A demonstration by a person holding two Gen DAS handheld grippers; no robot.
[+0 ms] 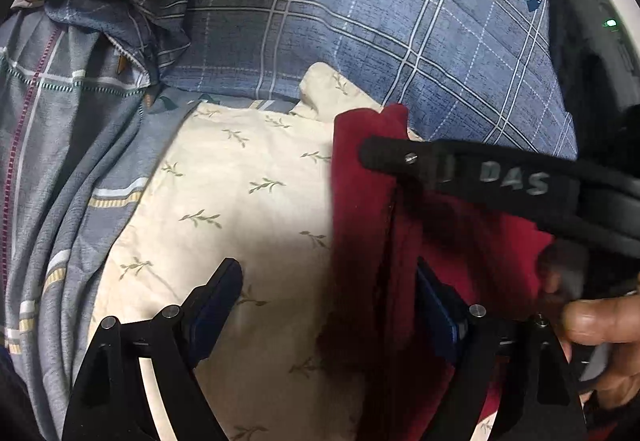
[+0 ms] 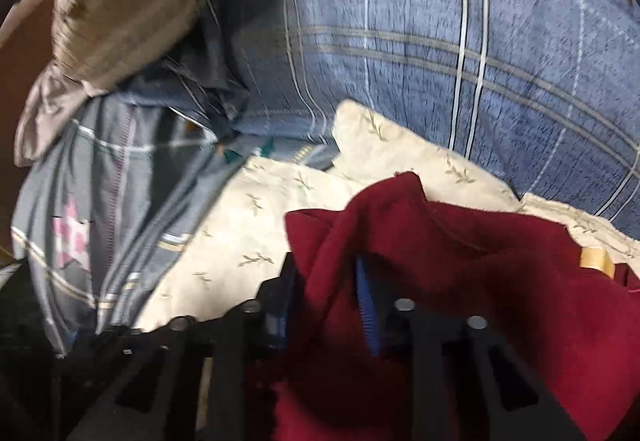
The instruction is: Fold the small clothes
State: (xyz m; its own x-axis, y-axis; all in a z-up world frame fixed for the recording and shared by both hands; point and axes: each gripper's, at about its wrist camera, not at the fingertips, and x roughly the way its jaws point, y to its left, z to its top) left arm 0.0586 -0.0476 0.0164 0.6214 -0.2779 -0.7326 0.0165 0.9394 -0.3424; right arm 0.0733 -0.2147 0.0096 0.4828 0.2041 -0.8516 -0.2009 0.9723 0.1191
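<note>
Bed carries everything: blue plaid pillow (image 1: 360,21) at the far edge, grey quilt (image 1: 60,161) bunched along the left edge, cream leaf-print sheet (image 1: 240,201) as the work surface in the middle. Red garment (image 2: 460,281) sits toward the sheet's right side, bunched, partly lifted, creases uneven; no clean fold showing, so I'd call the task early, with flattening and all the folds left. Right gripper (image 2: 332,289) is nearly closed and clamps a raised flap of the red cloth; fabric drapes over its fingers. Left gripper (image 1: 328,305) stands wide open, holds nothing: one finger over bare sheet, the other against the garment's left edge. A hand (image 1: 600,325) shows by the right gripper. Small tan tag (image 2: 596,259) sits on the garment's right part.
</note>
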